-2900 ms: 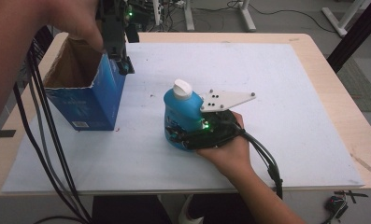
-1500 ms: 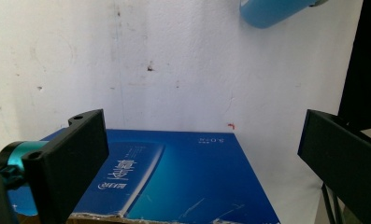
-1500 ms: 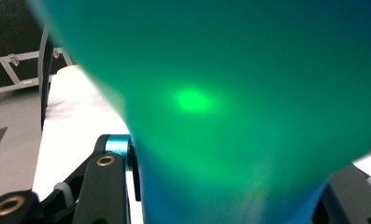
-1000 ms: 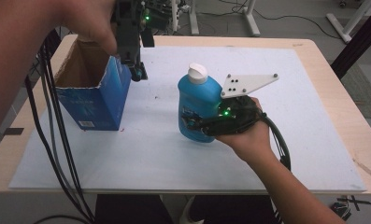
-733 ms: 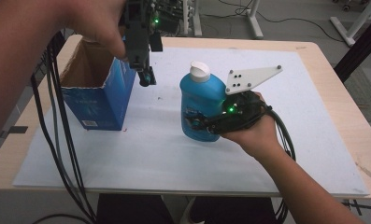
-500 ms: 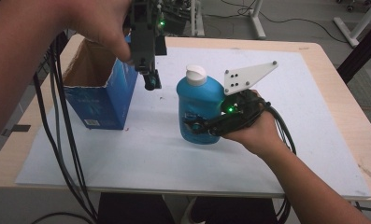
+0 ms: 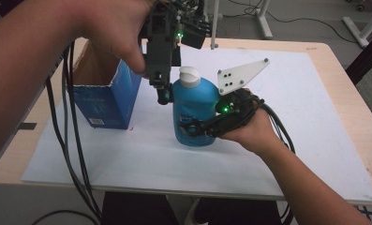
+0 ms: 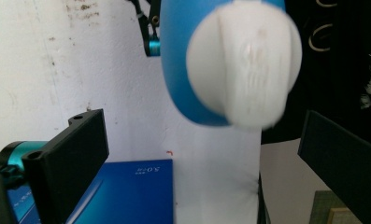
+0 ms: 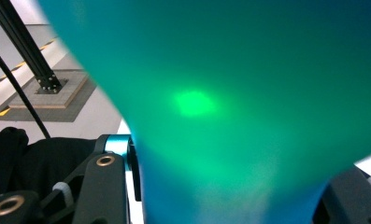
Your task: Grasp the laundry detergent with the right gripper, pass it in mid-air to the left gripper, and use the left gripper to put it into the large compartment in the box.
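Observation:
A blue bottle (image 7: pixel 193 108) with a white cap (image 7: pixel 189 76) stands upright at the middle of the white mat. My right gripper (image 7: pixel 197 130) is shut on the bottle's lower body, coming in from the right; in the right gripper view the bottle (image 9: pixel 230 93) sits between its jaws. My left gripper (image 7: pixel 164 95) points down just left of the cap and stands open. In the left gripper view the cap (image 8: pixel 244 65) lies ahead between the wide-apart jaws, untouched.
An open blue cardboard box (image 7: pixel 108 93) stands at the mat's left, close to the left gripper; its top edge (image 8: pixel 127 191) shows below the jaws. The white mat (image 7: pixel 291 140) covers a wooden table (image 7: pixel 352 93). Black cables (image 7: pixel 66 122) hang at the left.
My left gripper has moved right from the box's edge to the bottle's cap. The right gripper has kept hold of the bottle and shifted it slightly.

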